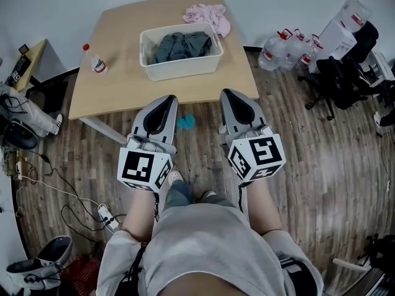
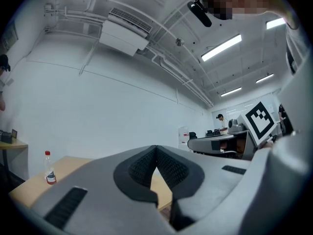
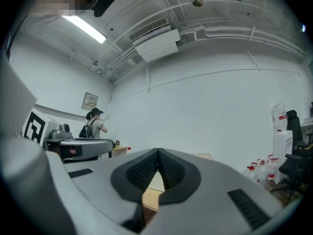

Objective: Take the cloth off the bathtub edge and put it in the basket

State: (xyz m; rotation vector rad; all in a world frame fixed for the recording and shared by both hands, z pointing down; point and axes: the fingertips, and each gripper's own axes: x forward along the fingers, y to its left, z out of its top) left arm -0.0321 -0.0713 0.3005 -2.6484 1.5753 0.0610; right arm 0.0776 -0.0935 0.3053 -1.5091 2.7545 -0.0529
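Both the left gripper and right gripper are pressed together, empty; reaching past the basket for the pink cloth might shove it.

Person wore a light grey short-sleeved shirt and blue jeans. Left gripper and right gripper had grey shells, black ribbed jaws, and each a white cube bearing black square markers.
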